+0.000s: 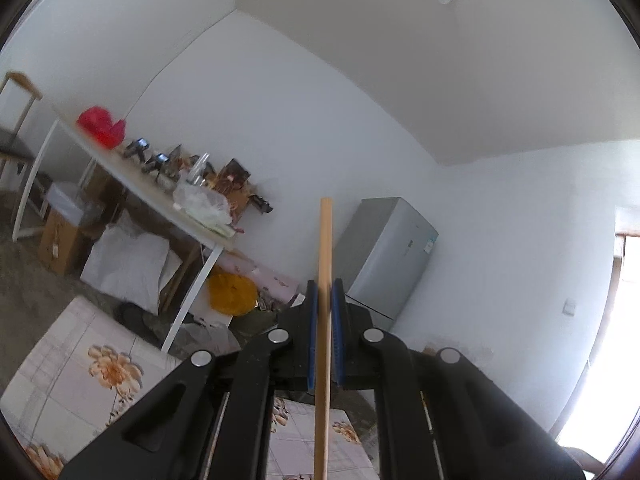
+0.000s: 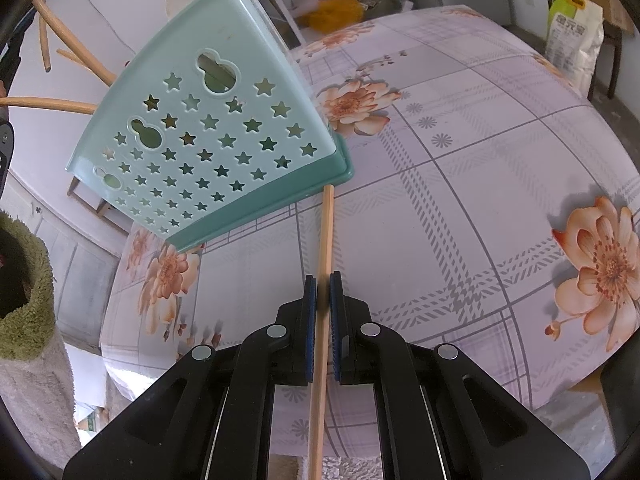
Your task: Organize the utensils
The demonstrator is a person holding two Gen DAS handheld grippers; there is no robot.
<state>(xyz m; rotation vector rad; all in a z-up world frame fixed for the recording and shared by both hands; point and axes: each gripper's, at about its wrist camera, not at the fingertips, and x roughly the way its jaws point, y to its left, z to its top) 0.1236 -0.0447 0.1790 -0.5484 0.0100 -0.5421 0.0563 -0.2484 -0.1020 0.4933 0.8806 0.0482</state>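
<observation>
Flowered cloth covers the desk [image 2: 460, 184], where a green holder [image 2: 208, 128] stands; left tongs [image 1: 325, 312] pinch one chopstick [image 1: 325, 248], right tongs [image 2: 322, 304] another chopstick [image 2: 325, 232].

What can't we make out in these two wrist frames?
- Left wrist: lower end of the chopstick in the left gripper, cut by the bottom edge.
- Left wrist: items on the far white table, small and blurred.
- Right wrist: inside of the green holder, hidden by its wall.
- Right wrist: chopstick in the right gripper, tail cut off.
</observation>
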